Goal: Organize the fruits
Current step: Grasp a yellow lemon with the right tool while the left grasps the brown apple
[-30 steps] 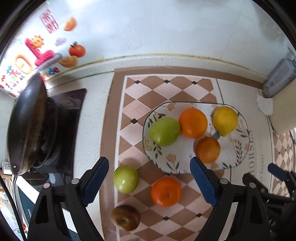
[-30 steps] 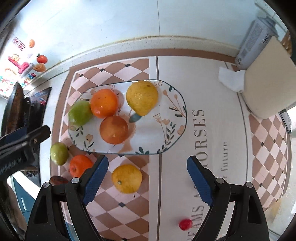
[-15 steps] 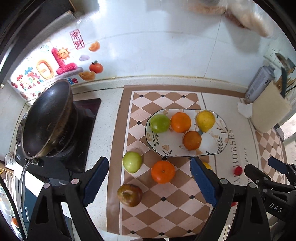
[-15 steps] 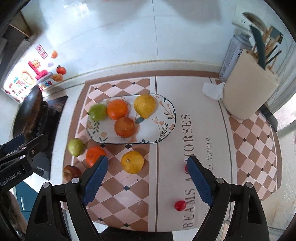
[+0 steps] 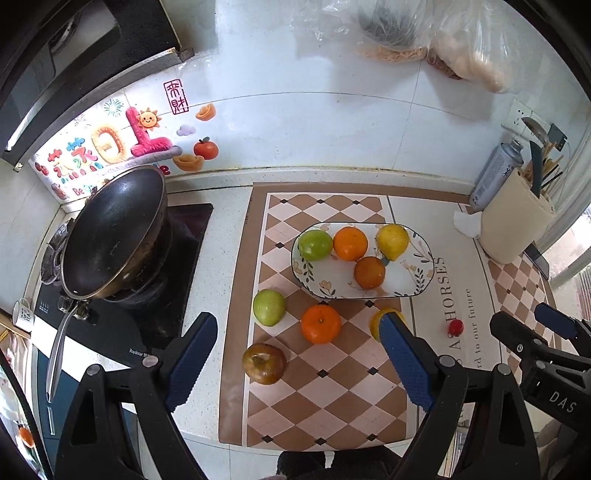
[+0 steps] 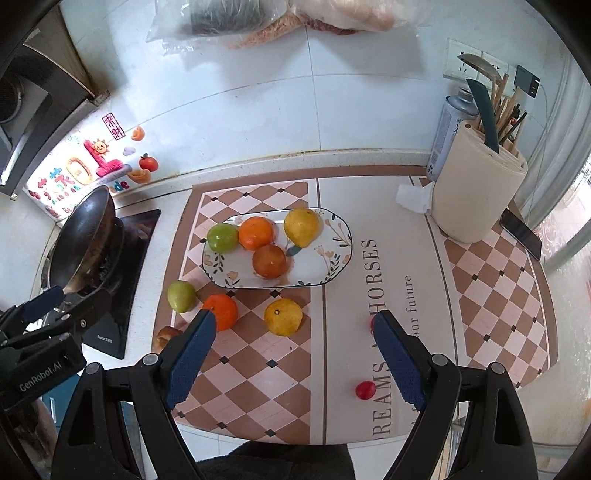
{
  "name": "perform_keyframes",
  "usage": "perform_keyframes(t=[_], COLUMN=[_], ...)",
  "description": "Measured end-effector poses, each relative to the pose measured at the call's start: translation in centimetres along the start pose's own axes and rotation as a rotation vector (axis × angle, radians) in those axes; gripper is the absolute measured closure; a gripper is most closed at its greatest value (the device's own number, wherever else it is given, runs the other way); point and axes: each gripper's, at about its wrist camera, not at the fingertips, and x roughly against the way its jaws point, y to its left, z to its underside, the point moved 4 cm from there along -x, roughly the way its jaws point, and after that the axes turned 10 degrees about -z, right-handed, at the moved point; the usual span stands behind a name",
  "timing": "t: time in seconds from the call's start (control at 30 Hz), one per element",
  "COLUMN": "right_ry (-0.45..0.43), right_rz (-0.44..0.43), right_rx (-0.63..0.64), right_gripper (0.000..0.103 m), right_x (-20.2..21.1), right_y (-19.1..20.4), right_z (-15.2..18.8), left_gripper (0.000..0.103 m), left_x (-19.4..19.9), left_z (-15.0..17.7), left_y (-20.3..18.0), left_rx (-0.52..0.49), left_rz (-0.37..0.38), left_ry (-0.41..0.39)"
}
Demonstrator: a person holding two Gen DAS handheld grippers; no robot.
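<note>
A floral plate [image 5: 417,291] [image 6: 332,269] on the checkered mat holds a green apple [image 5: 314,245], two oranges [image 5: 350,243] [image 5: 369,272] and a yellow pear [image 5: 392,242]. In front of it lie a green apple [image 5: 269,307], an orange [image 5: 320,324], a brown apple [image 5: 264,363] and a yellow fruit [image 6: 283,316]. Two cherry tomatoes [image 6: 365,390] [image 5: 455,326] lie to the right. My left gripper [image 5: 299,363] and right gripper [image 6: 291,358] are open, empty, held high above the loose fruit.
A black wok [image 5: 110,236] sits on the stove at the left. A beige utensil holder [image 6: 476,195], a spray can [image 6: 448,129], a crumpled tissue [image 6: 413,197] and a phone [image 6: 521,232] stand at the right. Bags hang on the tiled wall [image 6: 280,22].
Both grippers have pulled back and up from the plate, so the whole counter now shows. Both stay open and empty. The fruit has not moved.
</note>
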Motion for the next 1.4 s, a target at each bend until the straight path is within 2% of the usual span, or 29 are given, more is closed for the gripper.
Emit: perform_keyframes(t=[0.2, 0.23, 0.27, 0.3, 0.4, 0.67, 0.77, 0.87, 0.93, 1.0, 1.03, 1.1, 1.13, 1.2, 1.23, 1.27, 1.4], right_ry=[0.019, 0.027, 0.038, 0.054, 0.107, 0.276, 0.33, 0.363, 0.399, 0.429, 0.44, 0.444, 0.443, 0.448, 0.455, 0.461, 0.483], right_rz=[-0.044, -0.052, -0.059, -0.071, -0.093, -0.102, -0.098, -0.076, -0.077, -0.073, -0.073, -0.076, -0.074, -0.083, -0.093, -0.097, -0.114], right_rx=[-0.033, -0.042, -0.053, -0.069, -0.112, -0.19, -0.178, -0.142, -0.134, -0.115, -0.109, -0.086, -0.073, -0.068, -0.068, -0.065, -0.067], right_gripper=[0.014, 0.014, 0.014, 0.014, 0.014, 0.014, 0.014, 0.014, 0.018, 0.035, 0.041, 0.042, 0.042, 0.042, 0.042, 0.042, 0.042], right_x=[-0.8, -1.3, -1.9, -2.7, -5.6, -16.1, -19.8, -22.8, -24.8, -26.2, -26.6, -27.0, -27.0, -26.9, -26.8, -26.6, -25.2], right_y=[0.1, 0.0, -0.3, -0.7, -1.9, -4.9, -5.1, -4.7, -4.4, -4.1, -3.9, -3.5, -3.4, -3.4, -3.5, -3.6, -4.4], right_z=[0.4, 0.5, 0.6, 0.8, 1.4, 3.1, 3.4, 3.2, 3.3, 3.5, 3.6, 3.7, 3.8, 4.0, 4.2, 4.3, 5.6], left_gripper=[0.013, 0.012, 0.004, 0.0, 0.0, 0.0, 0.0, 0.0, 0.0, 0.0, 0.0, 0.0, 0.002, 0.015, 0.033, 0.038, 0.038], left_x=[-0.4, -1.0, -1.6, -2.5, -5.1, -14.6, -17.6, -19.2, -20.0, -20.9, -21.5, -22.5, -23.0, -23.6, -23.8, -23.9, -23.1], left_z=[0.2, 0.2, 0.3, 0.5, 1.2, 5.3, 7.3, 8.6, 9.0, 9.5, 9.8, 10.2, 10.4, 10.6, 10.6, 10.5, 10.6], left_y=[0.5, 0.7, 0.9, 1.1, 2.3, 4.8, 4.9, 5.1, 5.0, 4.8, 4.5, 4.2, 3.9, 3.5, 3.3, 3.0, 2.4], left_rx=[0.018, 0.02, 0.019, 0.022, 0.042, 0.118, 0.146, 0.188, 0.209, 0.221, 0.229, 0.241, 0.242, 0.236, 0.229, 0.227, 0.196], left_rz=[0.005, -0.006, -0.009, -0.008, -0.03, -0.07, -0.051, -0.041, -0.025, -0.009, 0.006, 0.026, 0.038, 0.049, 0.052, 0.064, 0.048], left_ry=[0.01, 0.021, 0.035, 0.061, 0.122, 0.386, 0.508, 0.566, 0.586, 0.611, 0.629, 0.652, 0.659, 0.661, 0.653, 0.64, 0.578])
